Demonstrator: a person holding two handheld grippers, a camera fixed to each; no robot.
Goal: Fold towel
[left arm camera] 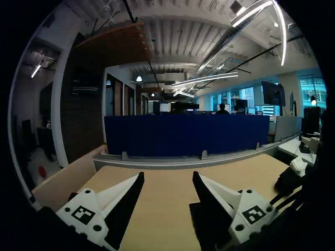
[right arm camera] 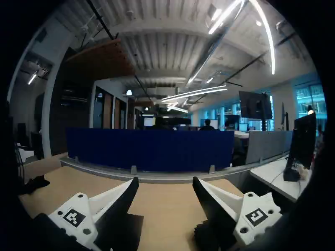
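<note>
Fingers of our left hand-held gripper (left arm camera: 167,175) and right hand-held gripper (right arm camera: 164,180) stand wide apart, holding nothing, above the flat light-brown wooden desk (left arm camera: 167,217), likely ready so we can grab. Where the towel lies we cannot tell.

The left gripper view sits low and close over the wooden tabletop (left arm camera: 167,209), facing level along the spread fingers of the left gripper (left arm camera: 167,175) toward the far blue partition (left arm camera: 184,136). The right gripper view rides equally low and near on the right gripper (right arm camera: 164,179), facing the same way from a spot farther right. Both views share the wooden tabletop, the blue partition and the ceiling light strips (left arm camera: 205,79).
</note>
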